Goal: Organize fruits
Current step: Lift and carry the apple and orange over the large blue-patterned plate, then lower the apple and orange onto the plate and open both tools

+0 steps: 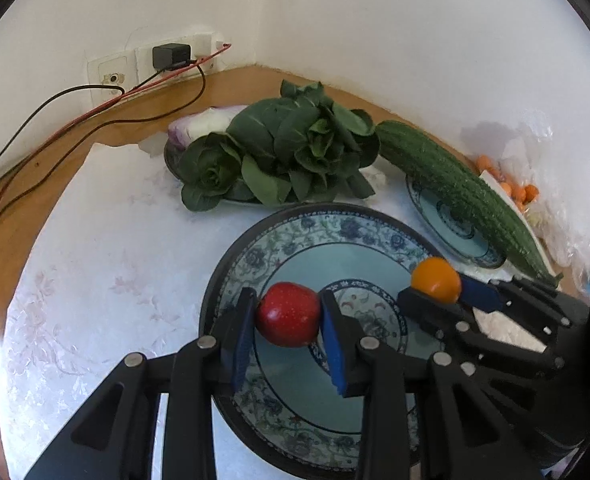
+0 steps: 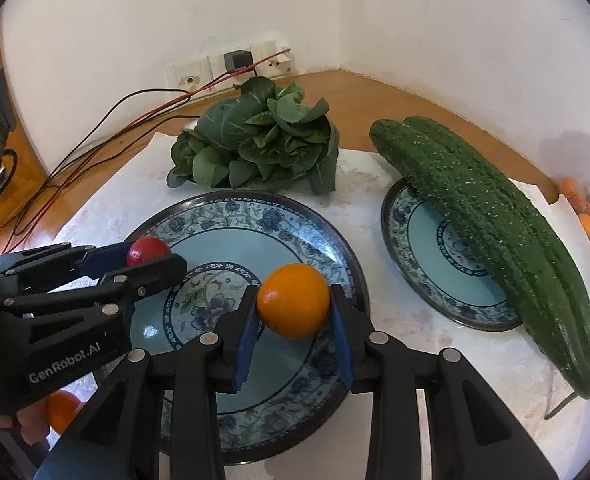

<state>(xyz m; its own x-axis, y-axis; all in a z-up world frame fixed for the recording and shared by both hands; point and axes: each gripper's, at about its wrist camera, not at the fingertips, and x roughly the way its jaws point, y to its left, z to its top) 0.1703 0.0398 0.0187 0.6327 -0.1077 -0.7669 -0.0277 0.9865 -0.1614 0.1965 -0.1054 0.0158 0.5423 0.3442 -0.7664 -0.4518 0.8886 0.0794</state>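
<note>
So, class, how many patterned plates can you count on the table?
3. The big plate sits under both claws, a smaller plate lies beneath the long green gourd, and a third is mostly hidden under the leafy greens.

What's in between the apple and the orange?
Only bare plate lies between the red apple and the orange, each held in a gripper. The right wrist view shows it best.

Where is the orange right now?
The orange is clamped in the right tool, over the big floral plate, with the left tool's red apple to its left.
</note>
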